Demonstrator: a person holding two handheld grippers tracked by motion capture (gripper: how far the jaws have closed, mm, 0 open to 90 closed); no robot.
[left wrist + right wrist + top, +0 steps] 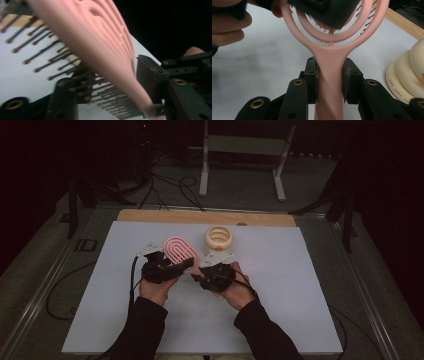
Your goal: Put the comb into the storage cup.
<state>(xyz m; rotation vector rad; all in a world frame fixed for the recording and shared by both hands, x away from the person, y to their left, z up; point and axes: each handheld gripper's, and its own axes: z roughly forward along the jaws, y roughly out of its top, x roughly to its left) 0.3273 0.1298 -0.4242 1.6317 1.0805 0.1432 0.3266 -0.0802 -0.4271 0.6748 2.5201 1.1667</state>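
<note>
Both grippers hold a pink hairbrush [177, 249] above the white table top. In the right gripper view my right gripper [329, 75] is shut on the brush's handle [329, 82], with the oval ringed head [332, 41] rising away from it. My left gripper [172, 267] comes in from the left across the head. In the left gripper view the ribbed pink back [100, 45] and dark bristles [40, 52] lie between its jaws, and my left gripper [105, 82] is shut on the head. A hand holds each gripper.
A cream round ribbed object [218, 239] with an orange dot stands just behind the right gripper, also at the right of the right gripper view [409, 75]. The white sheet [300, 295] covers the table; a wooden strip [200, 216] edges the back. Cables and a metal stand [242, 150] lie beyond.
</note>
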